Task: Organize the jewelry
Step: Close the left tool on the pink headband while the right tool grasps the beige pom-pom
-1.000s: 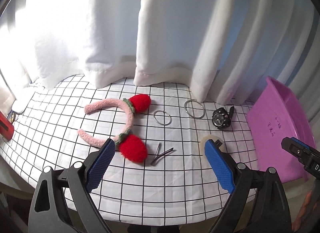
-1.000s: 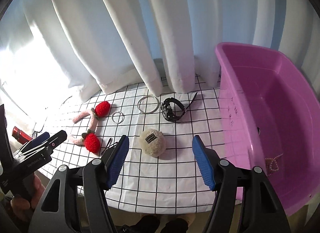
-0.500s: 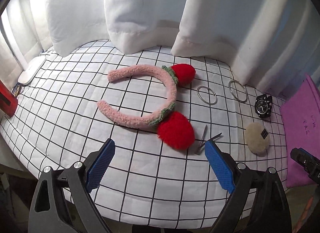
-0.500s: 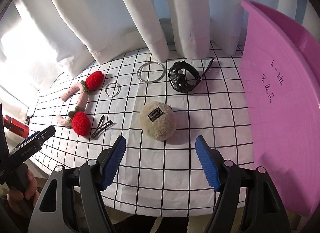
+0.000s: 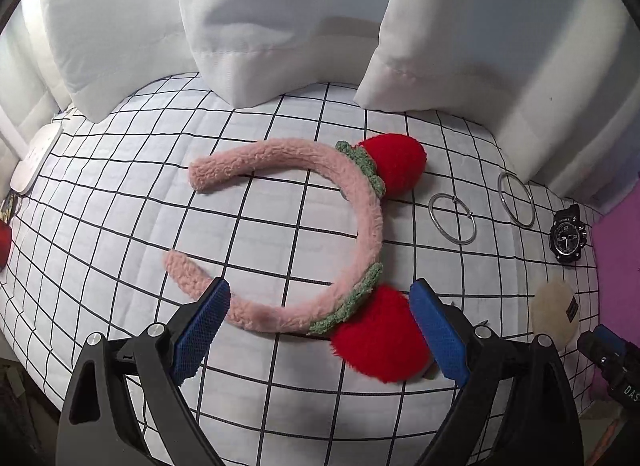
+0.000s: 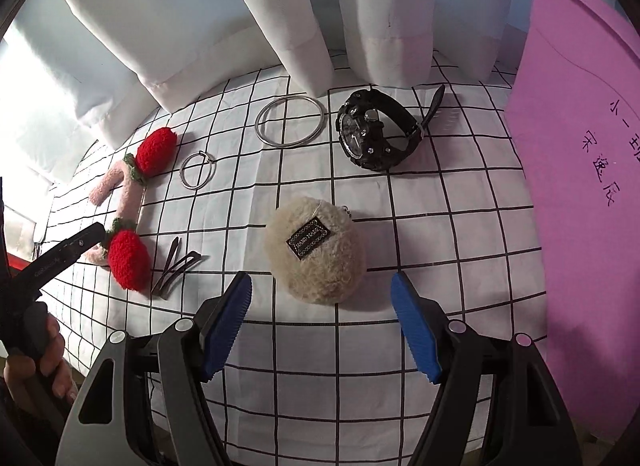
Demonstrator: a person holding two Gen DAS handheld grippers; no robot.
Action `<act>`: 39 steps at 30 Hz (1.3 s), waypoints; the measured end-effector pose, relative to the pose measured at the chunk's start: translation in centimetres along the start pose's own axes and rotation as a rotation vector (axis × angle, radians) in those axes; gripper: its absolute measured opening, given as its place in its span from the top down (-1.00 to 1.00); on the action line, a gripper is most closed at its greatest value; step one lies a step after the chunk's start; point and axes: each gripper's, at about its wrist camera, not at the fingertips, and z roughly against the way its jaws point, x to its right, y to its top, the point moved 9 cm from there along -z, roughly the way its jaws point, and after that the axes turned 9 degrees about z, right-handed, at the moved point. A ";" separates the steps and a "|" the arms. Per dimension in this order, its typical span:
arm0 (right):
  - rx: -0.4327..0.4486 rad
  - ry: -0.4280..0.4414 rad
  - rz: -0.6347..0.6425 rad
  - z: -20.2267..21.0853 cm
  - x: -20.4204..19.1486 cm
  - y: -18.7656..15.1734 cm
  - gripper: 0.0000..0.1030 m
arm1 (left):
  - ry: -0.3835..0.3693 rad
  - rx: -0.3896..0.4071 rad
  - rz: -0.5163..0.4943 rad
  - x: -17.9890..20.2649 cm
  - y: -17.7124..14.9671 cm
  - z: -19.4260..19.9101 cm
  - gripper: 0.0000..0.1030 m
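Left claw (image 5: 320, 326) has dropped close, spread wide around the fuzzy pink headband with red strawberry pompoms (image 5: 360, 201) at lower centre; grab looks imminent. Right claw (image 6: 322, 324) spread, empty, near the beige plush pompom (image 6: 316, 250).

Pink fuzzy headband (image 5: 360, 221) w/ 2 red strawberries, flat on grid cloth, left. Small ring (image 6: 197, 169), big bangle (image 6: 290, 120), black watch (image 6: 374, 133) on its side, cream pom (image 6: 318, 252), hair clips (image 6: 176, 264) nearby. Purple bin (image 6: 580, 169) right.
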 end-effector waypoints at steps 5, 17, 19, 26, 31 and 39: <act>-0.033 -0.021 0.016 -1.5 -0.2 0.2 -0.34 | -0.013 -0.018 -0.023 0.8 1.2 -1.8 -0.73; -0.088 -0.062 0.016 -4.4 0.0 0.1 -0.34 | -0.006 -0.053 -0.058 1.5 2.2 -4.6 -0.73; -0.089 -0.062 0.017 -4.6 -0.1 0.2 -0.34 | -0.005 -0.061 -0.059 1.6 2.2 -5.2 -0.73; -0.092 -0.061 0.021 -5.4 -0.5 0.7 -0.34 | 0.001 -0.092 -0.085 2.4 2.4 -6.8 -0.73; -0.100 -0.062 0.022 -6.2 -0.7 1.1 -0.34 | 0.015 -0.090 -0.092 2.2 2.6 -7.5 -0.74; -0.084 -0.094 0.053 -6.7 -0.8 1.7 -0.39 | 0.034 -0.059 -0.117 2.5 2.6 -7.8 -0.84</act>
